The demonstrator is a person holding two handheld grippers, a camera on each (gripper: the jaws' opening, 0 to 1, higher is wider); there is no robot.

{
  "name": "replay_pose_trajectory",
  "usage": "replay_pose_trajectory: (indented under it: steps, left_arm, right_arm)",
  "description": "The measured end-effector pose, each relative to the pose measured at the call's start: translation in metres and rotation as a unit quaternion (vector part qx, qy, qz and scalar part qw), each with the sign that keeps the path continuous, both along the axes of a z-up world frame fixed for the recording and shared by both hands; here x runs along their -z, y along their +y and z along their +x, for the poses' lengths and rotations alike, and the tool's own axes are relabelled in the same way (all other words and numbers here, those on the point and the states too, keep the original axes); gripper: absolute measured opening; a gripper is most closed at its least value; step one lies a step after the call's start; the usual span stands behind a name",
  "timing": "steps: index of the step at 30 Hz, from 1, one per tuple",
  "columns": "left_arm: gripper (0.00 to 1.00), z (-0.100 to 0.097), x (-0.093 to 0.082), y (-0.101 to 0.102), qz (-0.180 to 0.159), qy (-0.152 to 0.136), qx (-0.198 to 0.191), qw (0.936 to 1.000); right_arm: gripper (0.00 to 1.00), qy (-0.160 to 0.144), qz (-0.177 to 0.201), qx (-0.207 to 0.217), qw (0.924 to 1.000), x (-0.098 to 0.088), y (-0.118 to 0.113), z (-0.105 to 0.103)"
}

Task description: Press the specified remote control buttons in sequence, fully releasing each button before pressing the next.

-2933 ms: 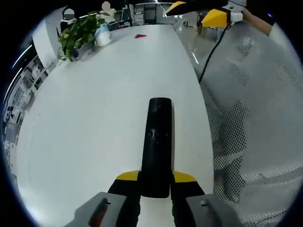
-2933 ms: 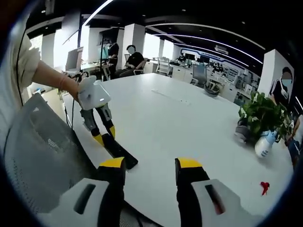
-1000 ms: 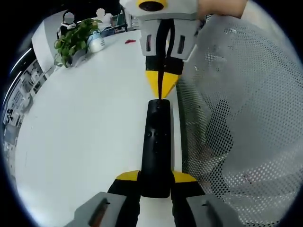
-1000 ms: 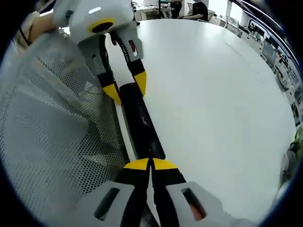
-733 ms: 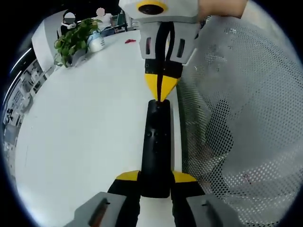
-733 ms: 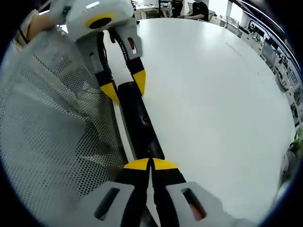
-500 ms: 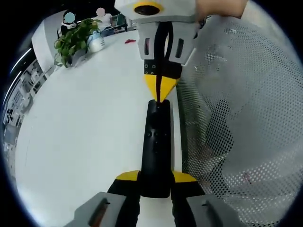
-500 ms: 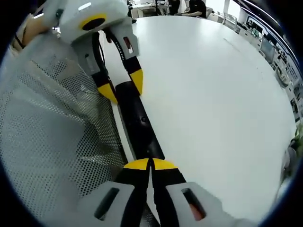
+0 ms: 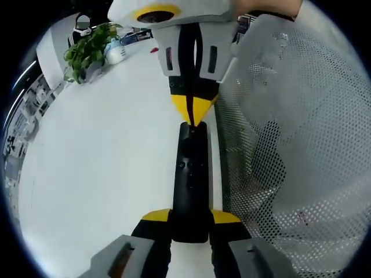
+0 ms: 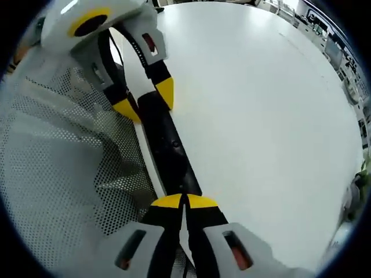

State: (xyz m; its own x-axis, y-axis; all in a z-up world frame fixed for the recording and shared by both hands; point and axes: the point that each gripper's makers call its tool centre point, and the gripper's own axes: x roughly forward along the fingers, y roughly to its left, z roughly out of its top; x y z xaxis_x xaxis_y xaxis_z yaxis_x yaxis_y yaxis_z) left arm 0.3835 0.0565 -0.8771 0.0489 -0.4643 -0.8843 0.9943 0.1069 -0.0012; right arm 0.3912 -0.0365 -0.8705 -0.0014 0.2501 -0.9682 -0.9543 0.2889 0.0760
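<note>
Left gripper view: plant (image 9: 87, 49) beyond remote (image 9: 190, 179).

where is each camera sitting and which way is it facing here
Left gripper view: rides the left claw, looking along the black remote it clamps, toward the shut right claw at the remote's far end; white table and plant beyond.
Right gripper view: rides the right claw, facing back along the remote toward the left claw.
Shared: remote, both claws, table, mesh chair back.

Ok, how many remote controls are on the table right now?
1. The black remote lies along the white table's edge, clamped at one end by the left gripper, with the shut right gripper on its other end.
</note>
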Motion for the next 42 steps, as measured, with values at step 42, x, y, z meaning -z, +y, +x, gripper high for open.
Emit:
replay_pose_trajectory:
  steps: [42]
  left_arm:
    - [0.24,0.0,0.0,0.001,-0.021,0.007,-0.01,0.9997]
  right_arm:
    - [0.0,0.009,-0.023,-0.063,0.9977,0.0,0.01,0.002]
